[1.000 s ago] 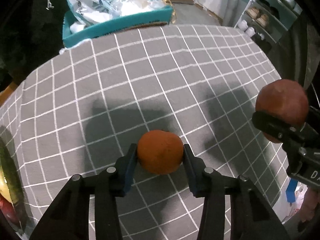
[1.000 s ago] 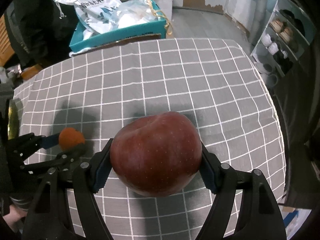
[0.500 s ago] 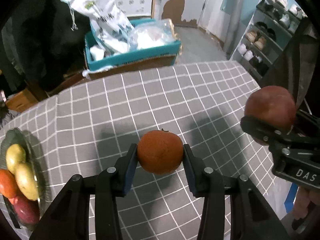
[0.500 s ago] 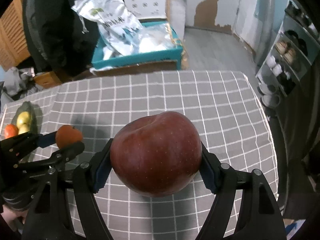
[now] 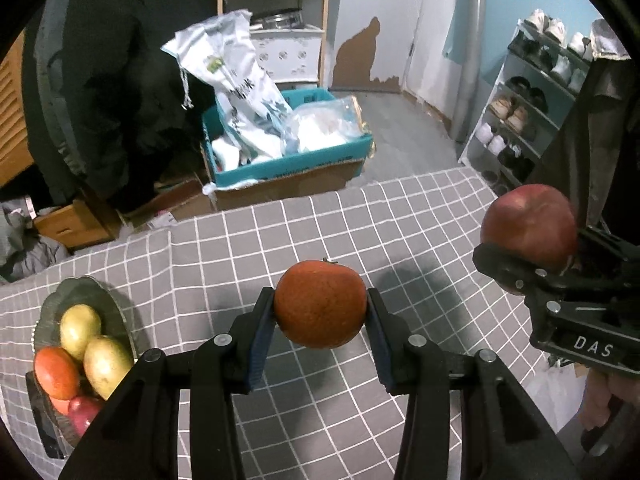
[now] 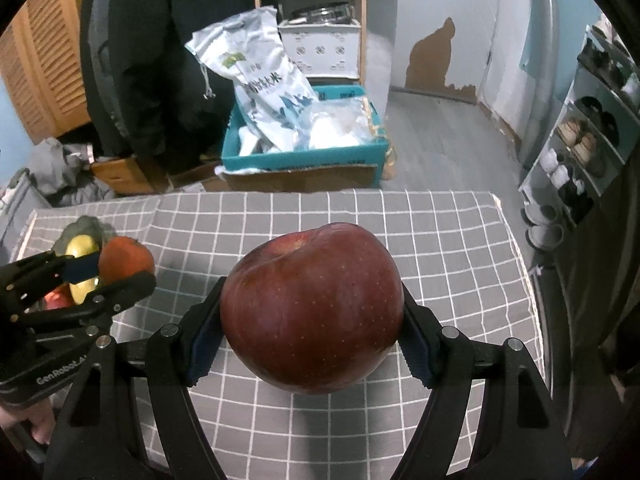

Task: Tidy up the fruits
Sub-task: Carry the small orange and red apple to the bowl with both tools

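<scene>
- orange fruit [image 5: 320,310]: orange, finely speckled
- apple [image 6: 312,314]: dark red, pale dots
- table [image 5: 224,256]: grey cloth, white grid
- plate [image 5: 90,294]: grey-green; yellow, orange-red fruit
- box [image 5: 288,166]: teal

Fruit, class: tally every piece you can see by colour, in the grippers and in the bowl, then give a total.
Orange: 2 (held orange, bowl orange)
Yellow: 2 ()
Red: 2 (held apple, bowl red fruit)
Total: 6

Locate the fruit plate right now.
Left wrist view, lower left: the fruit plate sits on the checked tablecloth near its left edge, left of the orange held by the left gripper.
</scene>
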### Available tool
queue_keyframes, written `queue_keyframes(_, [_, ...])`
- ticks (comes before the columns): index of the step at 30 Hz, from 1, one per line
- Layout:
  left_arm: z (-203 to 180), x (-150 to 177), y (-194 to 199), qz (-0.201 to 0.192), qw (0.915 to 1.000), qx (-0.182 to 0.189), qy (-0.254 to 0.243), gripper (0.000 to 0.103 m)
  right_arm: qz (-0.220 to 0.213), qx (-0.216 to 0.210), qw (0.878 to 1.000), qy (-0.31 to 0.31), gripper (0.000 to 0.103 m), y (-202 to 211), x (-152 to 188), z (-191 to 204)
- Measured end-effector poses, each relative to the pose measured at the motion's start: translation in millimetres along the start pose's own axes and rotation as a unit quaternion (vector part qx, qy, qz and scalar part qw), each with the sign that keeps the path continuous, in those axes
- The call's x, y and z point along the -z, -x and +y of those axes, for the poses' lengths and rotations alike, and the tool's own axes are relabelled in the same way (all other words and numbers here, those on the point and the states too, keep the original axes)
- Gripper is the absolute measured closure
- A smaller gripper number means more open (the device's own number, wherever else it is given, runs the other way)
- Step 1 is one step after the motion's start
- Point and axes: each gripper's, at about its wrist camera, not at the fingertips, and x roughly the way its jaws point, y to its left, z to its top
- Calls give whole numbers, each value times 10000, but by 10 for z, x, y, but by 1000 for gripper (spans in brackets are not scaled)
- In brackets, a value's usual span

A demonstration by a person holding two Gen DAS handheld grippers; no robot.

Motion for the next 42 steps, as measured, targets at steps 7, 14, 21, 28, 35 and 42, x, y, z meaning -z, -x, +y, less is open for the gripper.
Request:
queue_keyframes(7, [167, 14, 250, -216, 9997, -82, 89, 58, -196, -123, 9996, 132, 27, 149, -103, 199])
queue_keyframes(14, [429, 42, 464, -413, 9984, -203, 317, 58, -343, -274, 9986, 291, 27, 245, -181, 435])
queue_keyframes(21, [687, 73, 632, -560, 9964, -346, 543, 58, -414, -421, 9971, 475, 27, 279, -258, 707])
queue_keyframes(28, [964, 118, 799, -701, 9933, -458, 793, 58, -419, -616, 9955, 590, 27, 234, -338, 974])
queue_keyframes(35, [1245, 200, 931, -785, 9895, -635, 1038, 58, -395, -825, 9933, 712, 27, 158, -425, 1272])
queue_keyframes(42, [1589, 341, 969, -747, 9844, -817, 1371, 58, -283, -1079, 9902, 841, 27, 7, -497, 1617])
